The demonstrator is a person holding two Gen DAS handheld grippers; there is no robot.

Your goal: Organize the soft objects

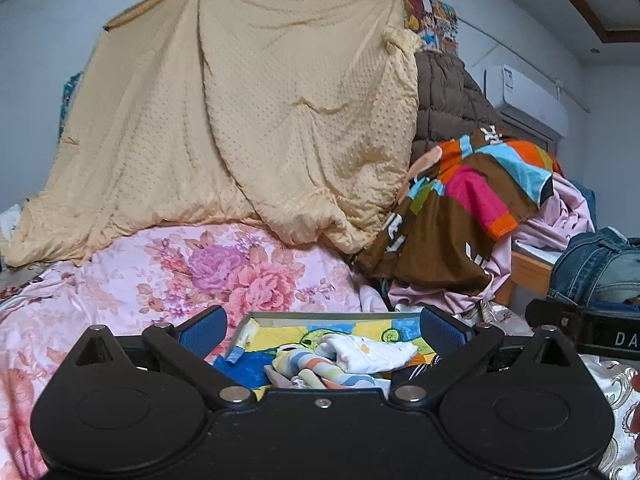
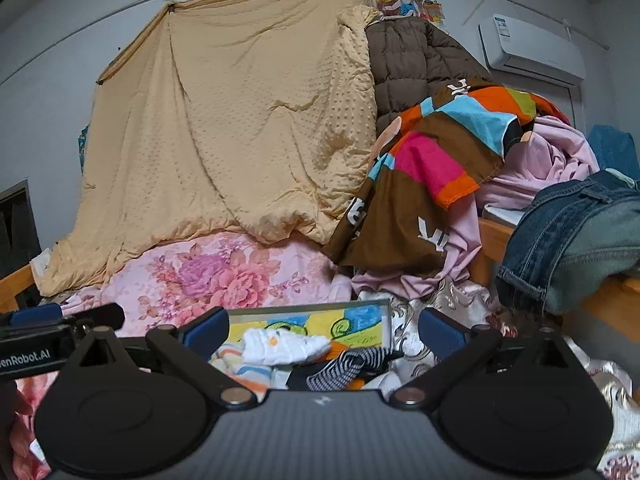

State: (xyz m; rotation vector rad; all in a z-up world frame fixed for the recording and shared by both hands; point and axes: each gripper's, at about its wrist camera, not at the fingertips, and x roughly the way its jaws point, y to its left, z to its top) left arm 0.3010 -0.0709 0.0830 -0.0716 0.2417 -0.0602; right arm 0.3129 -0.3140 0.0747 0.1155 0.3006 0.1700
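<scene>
A shallow tray [image 1: 256, 317] with a cartoon-printed floor lay on the bed just ahead of both grippers, and it appeared to serve as the collecting place for small soft items. In it lay a white garment [image 1: 368, 354] beside a pastel striped cloth [image 1: 316, 372]; the right view also showed a dark striped sock [image 2: 352, 364] lying over the tray's near right edge, partly out on the brocade cover [image 2: 452, 300]. Placement suggested sorting was under way but unfinished, since larger textiles were still heaped behind: a tan blanket [image 1: 248, 100] hung from a line across the wall, a brown quilted coat [image 1: 448, 96], a colour-block sheet [image 1: 460, 200] and a pink cloth [image 1: 560, 216] were piled at the right, and jeans [image 2: 580, 232] were draped over a wooden ledge. A floral quilt [image 1: 200, 272] covered the bed at the left. The left gripper [image 1: 322, 326] stood with its jaws spread wide, the blue pads either side of the tray in view and nothing between them; it touched no cloth. The right gripper [image 2: 324, 330] was likewise fully spread and empty, its pads clear of the sock and garment below. Both tools were held side by side, angled slightly down over the tray. The next pick was judged likely to be the sock or a piece from the pile; loose, overlapping fabric risked dragging neighbours along.
</scene>
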